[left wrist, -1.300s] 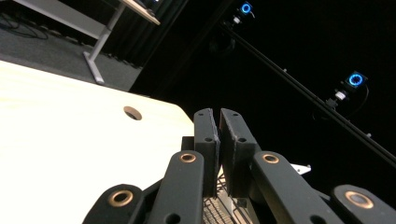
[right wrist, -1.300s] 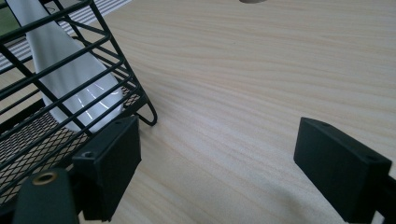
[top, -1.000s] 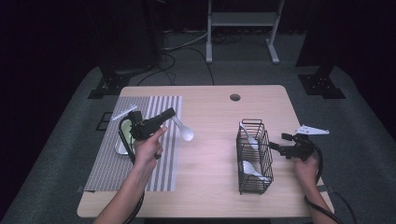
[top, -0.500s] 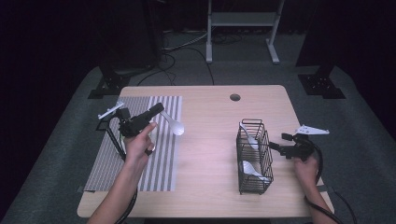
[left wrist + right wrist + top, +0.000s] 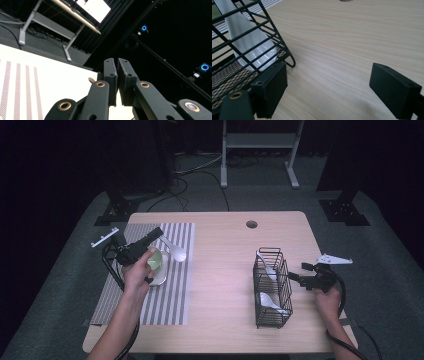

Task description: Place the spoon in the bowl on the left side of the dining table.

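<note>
My left gripper (image 5: 158, 233) is held over the striped mat (image 5: 172, 305), tilted upward, with its jaws pressed together (image 5: 117, 62). A white spoon (image 5: 176, 252) hangs from the jaw tips with its bowl low and to the right. Just below the hand sits a white bowl with a pale green inside (image 5: 157, 262), partly covered by the hand. At the right stands a black wire basket (image 5: 271, 320) holding two white spoons (image 5: 265, 261) (image 5: 270, 303). My right gripper (image 5: 298, 272) rests low beside the basket's right side, jaws wide apart (image 5: 328, 87), nothing between them. One basket spoon (image 5: 249, 42) shows through the wires.
A round cable hole (image 5: 251, 224) sits near the table's far edge. Bare wood lies between the mat and the basket. Beyond the table, a metal stand (image 5: 257, 150) and dark equipment legs (image 5: 345, 210) rest on the carpet.
My left gripper has carried the white spoon leftward and slightly back, from the mat's right edge to above the bowl. The right gripper and basket have stayed still.
</note>
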